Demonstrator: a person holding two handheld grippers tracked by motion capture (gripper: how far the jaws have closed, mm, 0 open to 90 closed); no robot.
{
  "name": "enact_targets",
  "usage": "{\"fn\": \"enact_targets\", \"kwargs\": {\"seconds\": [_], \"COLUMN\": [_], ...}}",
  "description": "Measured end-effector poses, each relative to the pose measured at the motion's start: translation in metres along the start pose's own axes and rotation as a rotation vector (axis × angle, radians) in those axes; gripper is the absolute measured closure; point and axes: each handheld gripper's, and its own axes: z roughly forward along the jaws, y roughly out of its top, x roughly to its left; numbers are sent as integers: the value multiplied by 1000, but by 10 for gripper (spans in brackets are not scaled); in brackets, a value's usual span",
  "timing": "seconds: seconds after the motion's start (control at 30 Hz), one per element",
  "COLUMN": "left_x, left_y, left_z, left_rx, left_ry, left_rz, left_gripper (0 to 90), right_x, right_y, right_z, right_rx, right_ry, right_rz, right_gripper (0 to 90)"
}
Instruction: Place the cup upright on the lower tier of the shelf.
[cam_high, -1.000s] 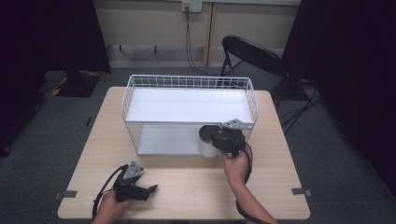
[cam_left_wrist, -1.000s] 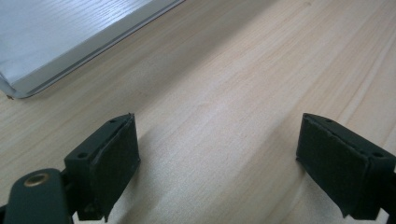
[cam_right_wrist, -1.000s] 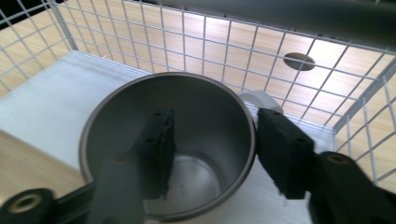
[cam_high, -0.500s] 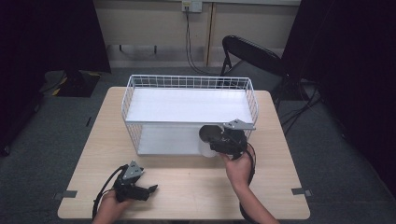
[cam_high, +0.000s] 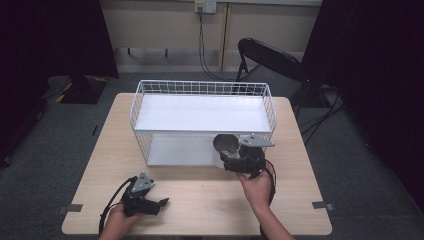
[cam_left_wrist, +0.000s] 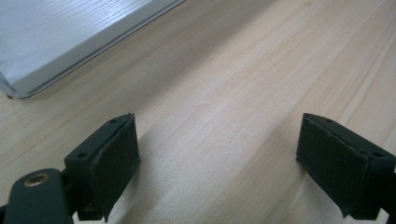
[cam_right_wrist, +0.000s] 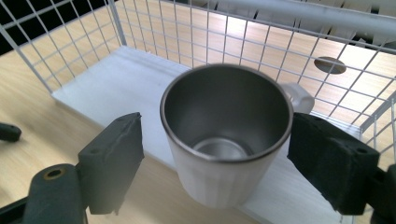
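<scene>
Right gripper view: the right tool (cam_right_wrist: 215, 158) brackets a mug (cam_right_wrist: 229, 135) at the wire rack (cam_right_wrist: 196, 32), jaws parted, apparently releasing or about to clamp it; left tool (cam_high: 145, 200) released on the counter (cam_high: 200, 200).

White mug (cam_right_wrist: 219, 182) with steel-grey inside, white wire rack (cam_high: 200, 107), pale wood-grain table (cam_high: 200, 195), seemingly black fingers (cam_right_wrist: 114, 163)

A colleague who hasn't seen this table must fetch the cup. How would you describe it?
Find the white wire rack on the wooden table. At its lower shelf's front right corner, between the right gripper's jaws, sits the cup: white outside, steel inside, small handle.
</scene>
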Motion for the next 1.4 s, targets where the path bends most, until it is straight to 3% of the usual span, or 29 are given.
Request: {"fn": "enact_targets", "kwargs": {"seconds": [0.5, 1.4], "left_x": [0, 0], "left_y": [0, 1], "left_z": [0, 1], "left_rx": [0, 2], "left_ry": [0, -1], "left_rz": [0, 4], "left_gripper": [124, 118], "right_x": [1, -1], "right_y": [-24, -29], "right_z": [8, 29], "right_rx": [23, 39], "right_ry": [6, -64], "right_rz": [-11, 0], "right_gripper": [158, 221]}}
